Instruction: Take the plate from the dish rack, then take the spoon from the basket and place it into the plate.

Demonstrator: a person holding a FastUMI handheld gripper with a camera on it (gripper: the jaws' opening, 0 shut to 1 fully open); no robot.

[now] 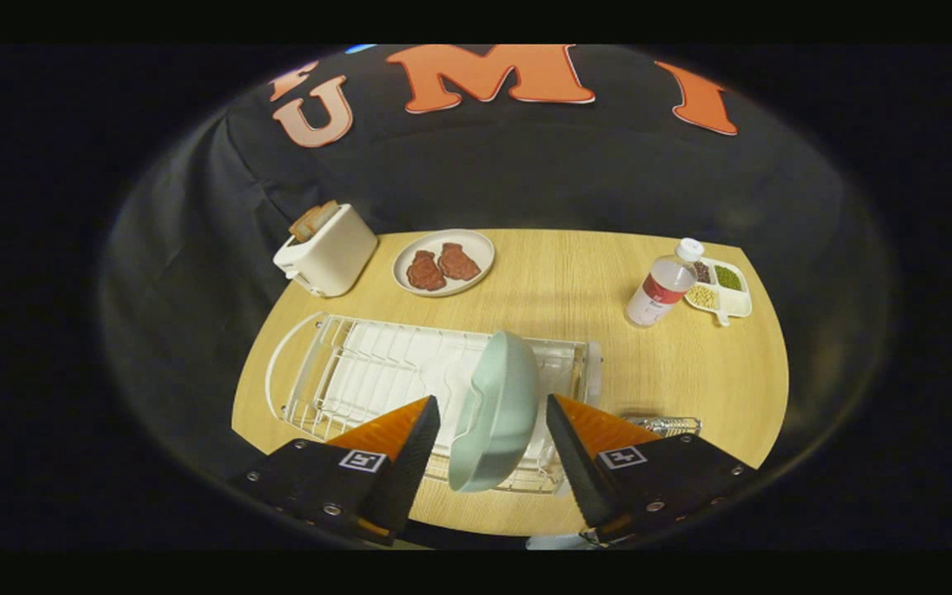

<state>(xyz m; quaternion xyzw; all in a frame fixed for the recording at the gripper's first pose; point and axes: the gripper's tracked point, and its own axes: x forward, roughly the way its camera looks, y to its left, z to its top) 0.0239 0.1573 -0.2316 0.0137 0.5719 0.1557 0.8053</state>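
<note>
— Black cloth hung behind a pale wooden desk (542, 273); what stood on it?

— At lower centre, a white wire dish rack (344, 372) held a pale green round plate (497, 409) upright on its edge, toward the rack's right end. The tool (492, 442) had its fingers spread apart, one on each side of the plate, neither clearly touching it.

— And the basket?

— A bit of metal wire basket (674, 425) peeked out behind the right finger; I couldn't make out the spoon.

— Farther back?

— A white toaster (329, 252) at upper left, a white plate with two reddish pieces (445, 262) beside it, and at right a clear bottle with a white cap (663, 285) touching a white divided tray of beans (722, 289).
</note>
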